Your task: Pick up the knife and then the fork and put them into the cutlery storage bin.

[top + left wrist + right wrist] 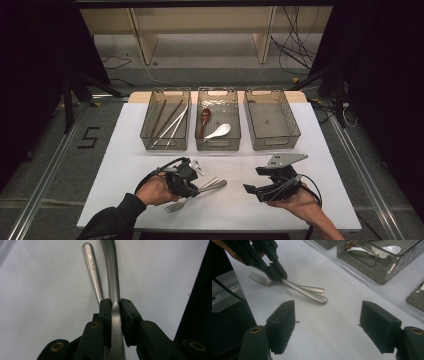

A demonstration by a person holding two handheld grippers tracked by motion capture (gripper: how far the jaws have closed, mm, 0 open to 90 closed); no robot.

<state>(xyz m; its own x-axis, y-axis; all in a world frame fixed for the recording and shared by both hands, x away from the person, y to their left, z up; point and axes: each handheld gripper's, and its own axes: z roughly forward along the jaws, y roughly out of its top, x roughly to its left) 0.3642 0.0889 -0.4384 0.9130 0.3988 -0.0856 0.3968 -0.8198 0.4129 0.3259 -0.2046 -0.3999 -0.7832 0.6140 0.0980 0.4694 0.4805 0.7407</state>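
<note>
My left gripper (196, 186) has its jaws clamped on the handle of a steel utensil (113, 277) — brushed metal, a long curved handle running straight out between the pads in the left gripper view. A 2nd, slimmer steel handle (92, 270) lies just beside it on the white table (240, 210), angled slightly away, and in the right gripper view a fork (262, 280) shows its tines behind the left gripper's tip. Which handle belongs to the fork I cannot tell for certain. Both pieces sit near the front of the table, left of centre.

My right gripper (328, 325) rests in the hand low over the table to the right, its jaws standing wide apart with nothing between them.

Toward the far edge stand 3 clear bins in a row: the left bin (150, 137) holds chopsticks, the middle bin (232, 142) holds a brown spoon (205, 117) and a white spoon (220, 131), and the right bin (295, 132) has bare floor. Between the cutlery and the bins the tabletop is open — nothing lies in the path. The front edge is close to both hands.
</note>
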